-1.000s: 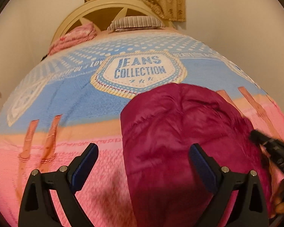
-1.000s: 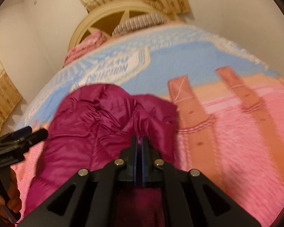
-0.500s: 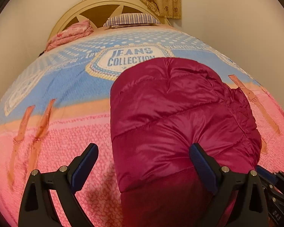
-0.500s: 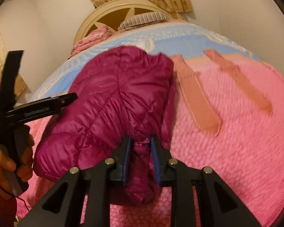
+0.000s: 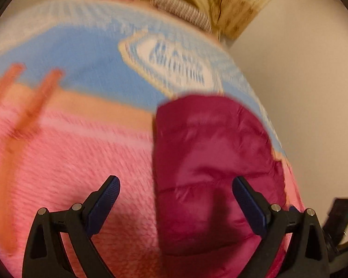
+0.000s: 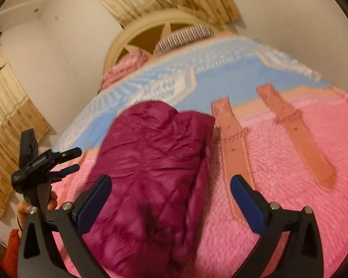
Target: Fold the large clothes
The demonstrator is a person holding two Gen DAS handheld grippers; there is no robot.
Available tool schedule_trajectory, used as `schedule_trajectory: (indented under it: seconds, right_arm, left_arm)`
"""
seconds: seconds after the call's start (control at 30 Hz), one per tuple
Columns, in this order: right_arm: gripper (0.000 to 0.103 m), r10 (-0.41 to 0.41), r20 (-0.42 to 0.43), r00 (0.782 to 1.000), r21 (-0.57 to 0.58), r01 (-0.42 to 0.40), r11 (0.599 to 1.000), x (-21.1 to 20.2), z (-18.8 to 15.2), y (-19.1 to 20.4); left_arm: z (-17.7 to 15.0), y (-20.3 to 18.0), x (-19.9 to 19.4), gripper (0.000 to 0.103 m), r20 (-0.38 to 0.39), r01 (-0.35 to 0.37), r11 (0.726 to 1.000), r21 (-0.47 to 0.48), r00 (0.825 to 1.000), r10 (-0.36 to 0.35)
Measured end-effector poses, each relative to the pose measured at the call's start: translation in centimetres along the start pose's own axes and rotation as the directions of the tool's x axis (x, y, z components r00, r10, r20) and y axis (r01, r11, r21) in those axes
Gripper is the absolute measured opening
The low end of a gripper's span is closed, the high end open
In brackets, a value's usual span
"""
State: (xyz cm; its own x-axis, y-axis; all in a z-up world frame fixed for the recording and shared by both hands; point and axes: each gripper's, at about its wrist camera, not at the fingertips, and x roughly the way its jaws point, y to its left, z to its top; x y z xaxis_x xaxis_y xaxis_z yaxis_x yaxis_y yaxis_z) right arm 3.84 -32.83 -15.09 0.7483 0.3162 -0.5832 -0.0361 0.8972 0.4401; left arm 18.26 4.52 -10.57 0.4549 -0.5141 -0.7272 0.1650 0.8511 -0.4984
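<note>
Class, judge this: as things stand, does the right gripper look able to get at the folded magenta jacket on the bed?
Probably yes. The right gripper is open, the magenta jacket lies directly ahead between its fingers, and nothing covers it; the left gripper sits off to the side.

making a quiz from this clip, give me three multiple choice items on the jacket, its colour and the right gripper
1. Where does the jacket lie?
A. on the floor
B. on the bedspread
C. on the striped pillow

2. What colour is the jacket?
A. magenta
B. green
C. black

3. How is the right gripper?
A. shut on the jacket
B. shut on the pillow
C. open

Answers:
1 B, the folded bundle rests on the pink part of the bedspread.
2 A, its quilted shell is deep magenta in both views.
3 C, its blue pads stand wide apart, with nothing pinched between them.
</note>
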Motion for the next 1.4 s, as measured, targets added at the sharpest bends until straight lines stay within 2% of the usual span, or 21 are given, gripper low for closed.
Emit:
schedule_trajectory:
  seconds: [0.07, 0.1, 0.17, 0.27, 0.3, 0.37, 0.53, 0.6, 0.63, 0.67, 0.77, 0.87, 1.0, 1.1, 1.23, 1.33, 1.4]
  right_arm:
    - [0.103, 0.007, -0.054, 0.999, 0.043, -0.005, 0.999, 2.6, 0.3, -1.0]
    - [0.103, 0.011, -0.074, 0.997, 0.060, -0.006, 0.998, 3.7, 0.3, -1.5]
    - [0.103, 0.015, -0.098, 0.995, 0.076, -0.008, 0.997, 5.2, 0.1, -2.2]
    - [0.103, 0.054, -0.085, 0.995, 0.087, -0.047, 0.995, 6.2, 0.0, -2.6]
    - [0.103, 0.059, -0.083, 0.995, 0.074, -0.053, 0.996, 6.4, 0.1, -2.4]
    - [0.103, 0.085, -0.097, 0.992, 0.052, -0.080, 0.995, 7.0, 0.2, -1.9]
    - [0.102, 0.143, -0.162, 0.976, -0.017, -0.148, 0.989, 8.8, -0.1, -0.6]
    - [0.087, 0.160, -0.175, 0.971, -0.029, -0.168, 0.985, 9.1, -0.3, 0.0]
    - [0.072, 0.179, -0.182, 0.967, -0.022, -0.186, 0.982, 9.2, -0.4, 0.3]
    - [0.063, 0.202, -0.190, 0.961, 0.002, -0.206, 0.979, 9.3, -0.7, 0.5]
    - [0.048, 0.220, -0.177, 0.959, 0.052, -0.214, 0.975, 8.8, -1.6, 0.8]
    - [0.039, 0.185, -0.160, 0.970, 0.037, -0.181, 0.983, 6.8, -2.4, 2.0]
    - [0.036, 0.141, -0.103, 0.985, -0.001, -0.141, 0.990, 2.0, -3.5, 3.6]
    - [0.036, 0.114, -0.033, 0.993, 0.002, -0.114, 0.993, -2.5, -4.2, 4.0]
    - [0.036, 0.070, 0.069, 0.995, 0.021, -0.071, 0.997, -9.4, -4.3, 2.6]
    - [0.036, 0.037, 0.118, 0.992, 0.045, -0.042, 0.998, -13.0, -4.1, 0.6]
    - [0.036, 0.001, 0.149, 0.989, 0.061, -0.010, 0.998, -15.2, -4.1, -1.0]
  left_arm:
    - [-0.6, 1.0, 1.6, 0.098, -0.042, 0.066, 0.996, -0.061, 0.997, -0.068]
    - [-0.9, 1.3, 1.9, 0.098, -0.018, 0.092, 0.992, -0.082, 0.995, -0.093]
    - [-1.1, 1.0, 1.7, 0.102, 0.005, 0.113, 0.991, -0.065, 0.994, -0.113]
    - [-1.2, -0.3, 2.1, 0.102, -0.022, 0.133, 0.991, 0.017, 0.991, -0.133]
    - [-1.3, -0.7, 2.2, 0.102, -0.038, 0.165, 0.986, 0.034, 0.986, -0.163]
    - [-1.7, -1.1, 2.8, 0.102, -0.085, 0.269, 0.962, 0.051, 0.961, -0.264]
    - [-2.7, -3.1, 3.5, 0.102, -0.044, 0.226, 0.959, 0.172, 0.974, -0.222]
    - [-2.7, -3.5, 3.5, 0.102, -0.048, 0.223, 0.957, 0.187, 0.975, -0.218]
    - [-2.8, -3.6, 3.4, 0.100, -0.048, 0.220, 0.957, 0.189, 0.975, -0.215]
    - [-3.0, -3.8, 3.3, 0.099, -0.047, 0.216, 0.957, 0.194, 0.976, -0.210]
    - [-4.1, -4.6, 1.8, 0.091, -0.053, 0.219, 0.952, 0.214, 0.976, -0.213]
    - [-5.5, -4.4, -0.3, 0.091, -0.065, 0.258, 0.941, 0.219, 0.966, -0.250]
    - [-6.8, -7.4, -2.6, 0.091, -0.085, 0.337, 0.911, 0.238, 0.942, -0.326]
    - [-8.0, -11.4, -4.2, 0.091, -0.107, 0.398, 0.865, 0.306, 0.917, -0.384]
    - [-8.7, -16.8, -4.1, 0.091, -0.149, 0.459, 0.808, 0.369, 0.888, -0.436]
    - [-9.2, -20.6, -2.7, 0.091, -0.177, 0.475, 0.779, 0.410, 0.879, -0.442]
    - [-10.0, -23.4, -1.8, 0.091, -0.194, 0.475, 0.765, 0.435, 0.879, -0.435]
